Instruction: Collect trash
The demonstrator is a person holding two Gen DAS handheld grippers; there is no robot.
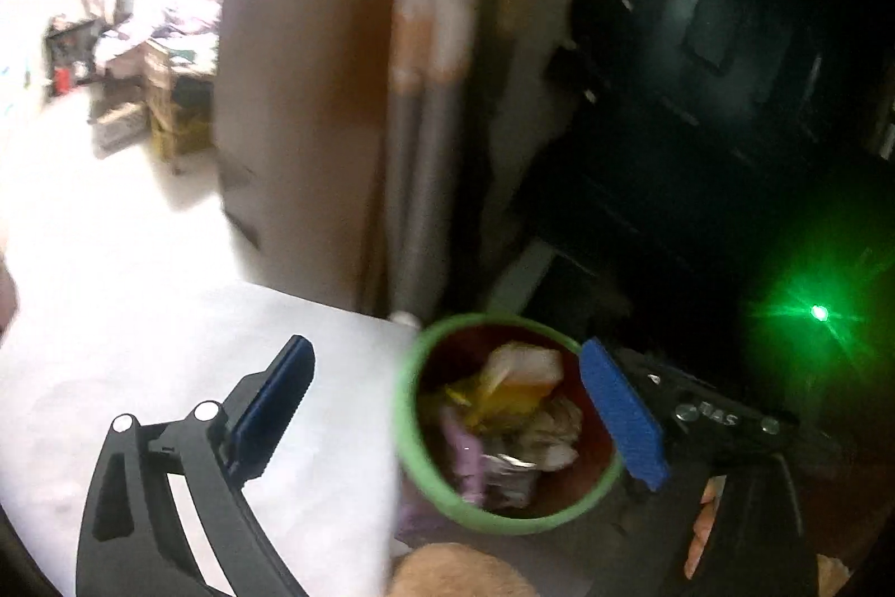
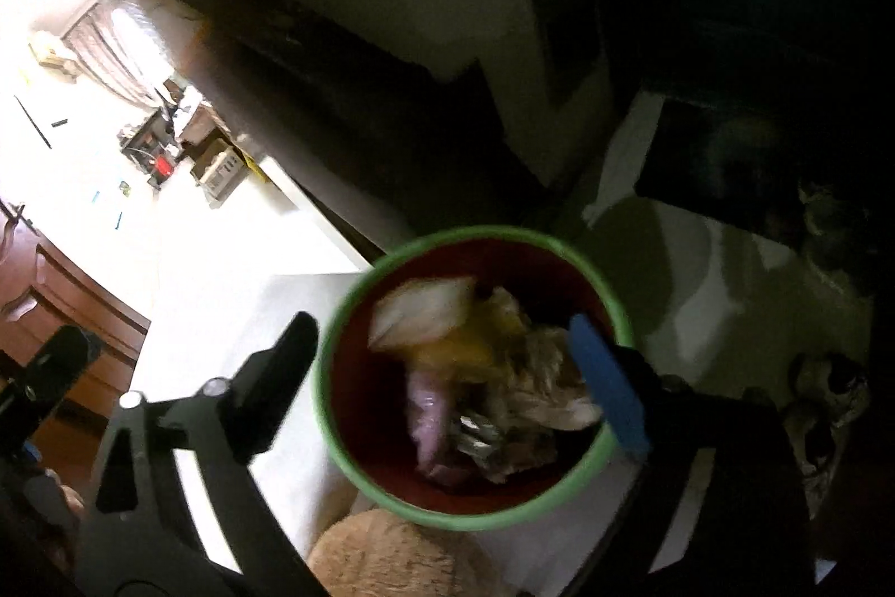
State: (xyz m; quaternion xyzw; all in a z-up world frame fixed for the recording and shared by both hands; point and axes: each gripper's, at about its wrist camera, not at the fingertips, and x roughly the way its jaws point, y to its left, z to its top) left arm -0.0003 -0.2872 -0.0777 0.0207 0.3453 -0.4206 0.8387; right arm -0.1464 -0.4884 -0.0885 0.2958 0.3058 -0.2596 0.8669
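Observation:
A round bin with a green rim [image 1: 408,429] [image 2: 330,362] and a red inside stands low beside a white surface. Crumpled trash [image 1: 520,407] [image 2: 481,362] fills it: white, yellow and purple wrappers and a bit of foil. My left gripper [image 1: 447,348] is open above the bin, one blue pad over the white surface and the other over the bin's right rim. My right gripper [image 2: 442,323] is open too and straddles the bin from above. Neither holds anything. The left gripper's dark body [image 2: 56,362] shows at the left edge of the right wrist view.
A white surface [image 1: 168,345] borders the bin on the left. A tan fuzzy object [image 1: 447,569] [image 2: 380,558] lies just in front of the bin. Dark furniture with a green light [image 1: 819,313] stands to the right. Behind the bin rises a door frame [image 1: 425,93].

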